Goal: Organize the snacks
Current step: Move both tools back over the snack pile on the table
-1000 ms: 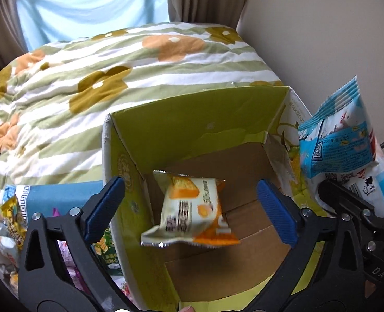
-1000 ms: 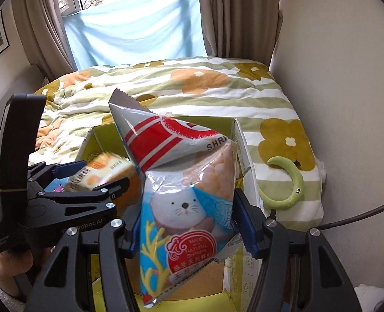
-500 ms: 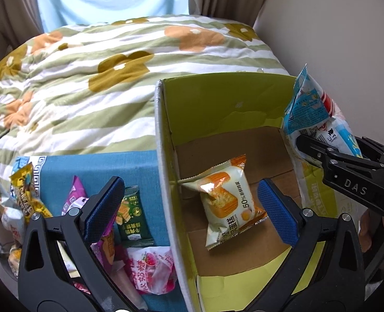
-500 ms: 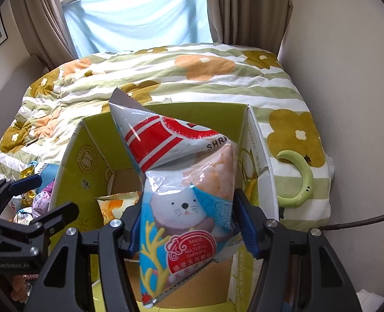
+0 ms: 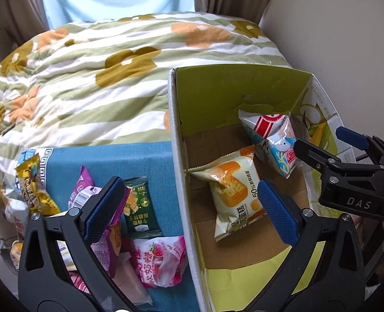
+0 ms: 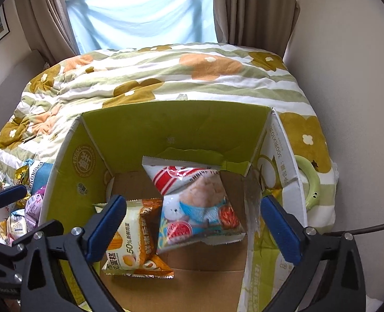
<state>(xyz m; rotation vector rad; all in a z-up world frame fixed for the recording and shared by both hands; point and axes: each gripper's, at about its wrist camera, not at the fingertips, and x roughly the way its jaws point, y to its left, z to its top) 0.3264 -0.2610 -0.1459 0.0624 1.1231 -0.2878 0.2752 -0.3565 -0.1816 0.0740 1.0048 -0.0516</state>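
Left tongs [image 5: 189, 208]: wide, nothing between the pads, hanging over the box's left wall. Right tongs [image 6: 192, 223]: wide too, empty, above the box [image 6: 171, 119] interior.

Inside the box: shrimp bag [image 6: 192, 197] lies in the far right part of the floor, leaning toward the back wall; cake pack [image 6: 134, 236] lies near the left wall, its corner just under the shrimp bag. We count two snacks stowed.

Left of the box, on the blue cloth [image 5: 93, 161]: the loose pile. Green pack [image 5: 139, 208] just beside the box wall, long axis running away from us; pink candy bag [image 5: 160, 262] nearer us; purple packs [image 5: 87, 192] under the left pad; yellow bag [image 5: 33, 187] farthest out. All lie on the bed [image 5: 87, 78].

Our judgement: the next pick turns on the pile lying left of the box, directly under the left tongs. The left hand is plainly nearer; the right would have to cross the wall. The green pack's narrow width suits the pads' span as they hang now.
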